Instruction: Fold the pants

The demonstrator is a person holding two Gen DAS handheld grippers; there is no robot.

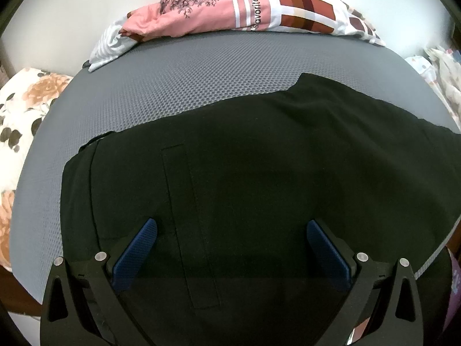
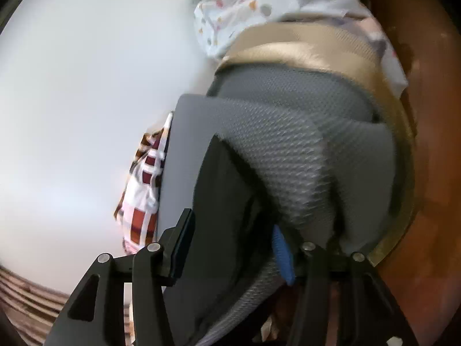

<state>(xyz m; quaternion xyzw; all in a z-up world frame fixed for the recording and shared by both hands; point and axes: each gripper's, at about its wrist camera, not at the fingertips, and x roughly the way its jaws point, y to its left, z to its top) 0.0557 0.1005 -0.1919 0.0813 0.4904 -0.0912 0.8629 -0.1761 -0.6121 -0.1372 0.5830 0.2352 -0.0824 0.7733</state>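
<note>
Both grippers gape: left gripper (image 1: 232,240) directly over pants (image 1: 259,158) running left-right; right gripper (image 2: 233,248) straddles their end.

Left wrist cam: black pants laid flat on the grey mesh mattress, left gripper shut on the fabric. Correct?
Not quite. In the left wrist view the left gripper is open, fingers spread wide above the black pants, gripping nothing. The rest holds: the pants lie flat on the grey mesh mattress.
</note>
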